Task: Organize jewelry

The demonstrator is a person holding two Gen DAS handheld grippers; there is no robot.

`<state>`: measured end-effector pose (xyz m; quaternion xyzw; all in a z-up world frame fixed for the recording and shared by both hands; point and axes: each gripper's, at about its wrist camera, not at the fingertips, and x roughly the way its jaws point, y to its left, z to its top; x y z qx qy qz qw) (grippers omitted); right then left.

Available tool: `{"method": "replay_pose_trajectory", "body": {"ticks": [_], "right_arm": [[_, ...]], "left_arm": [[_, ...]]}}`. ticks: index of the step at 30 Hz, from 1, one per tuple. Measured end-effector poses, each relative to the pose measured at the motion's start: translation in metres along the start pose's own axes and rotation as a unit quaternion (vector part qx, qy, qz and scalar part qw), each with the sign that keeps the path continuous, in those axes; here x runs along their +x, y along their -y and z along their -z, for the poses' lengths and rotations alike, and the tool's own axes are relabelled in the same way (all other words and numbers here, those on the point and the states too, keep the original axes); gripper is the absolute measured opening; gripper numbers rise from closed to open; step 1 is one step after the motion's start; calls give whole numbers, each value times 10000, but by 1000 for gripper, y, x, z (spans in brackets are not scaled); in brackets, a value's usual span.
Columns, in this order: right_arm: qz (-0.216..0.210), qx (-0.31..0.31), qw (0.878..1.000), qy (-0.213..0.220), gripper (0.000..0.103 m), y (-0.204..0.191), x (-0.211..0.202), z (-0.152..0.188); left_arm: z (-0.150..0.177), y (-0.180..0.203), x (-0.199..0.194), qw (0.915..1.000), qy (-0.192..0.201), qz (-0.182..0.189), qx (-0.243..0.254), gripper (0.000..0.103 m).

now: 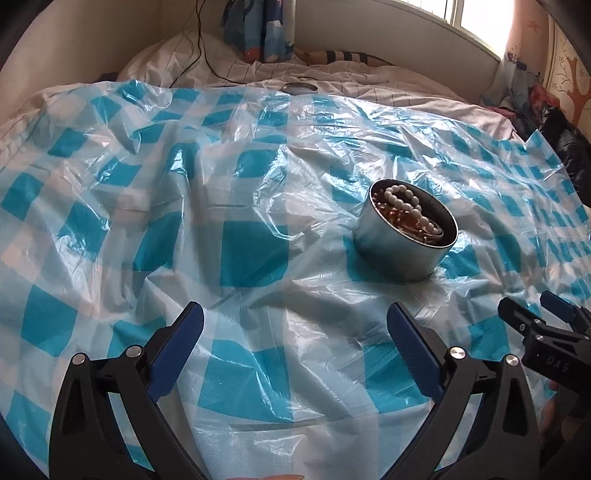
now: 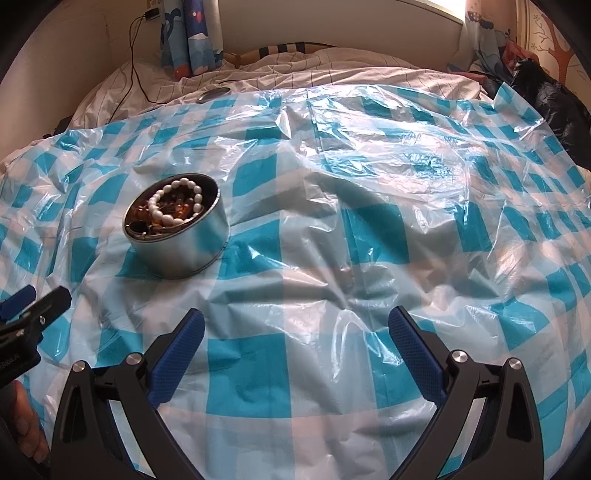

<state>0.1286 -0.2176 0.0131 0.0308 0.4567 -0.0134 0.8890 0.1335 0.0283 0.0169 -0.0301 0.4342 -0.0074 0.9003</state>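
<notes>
A bed with a white striped sheet fills both views, and over most of it lies a crinkled blue-and-white checked plastic sheet. At the far right edge sits a black bag; against the far wall hangs a blue patterned curtain, with a black cable trailing down onto the sheet beside it.

The left tongs hover over the near part of the plastic, spread wide with nothing between the blue pads. The right tongs hover the same way, also spread and empty, just right of the left pair.

A round metal tin stands upright and open on the plastic, ahead of both tongs and apart from them: to the right in the left wrist view, to the left in the right wrist view. Its round lid lies far off at the plastic's far edge.

Inside the tin lie a white bead bracelet and, under it, amber-brown beads.
</notes>
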Motion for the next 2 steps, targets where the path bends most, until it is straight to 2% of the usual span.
{"method": "replay_pose_trajectory", "body": {"ticks": [2], "right_arm": [[12, 29, 10000, -34, 96, 1, 2, 0]], "left_arm": [[1, 1, 0, 9999, 16, -101, 88, 95]]}}
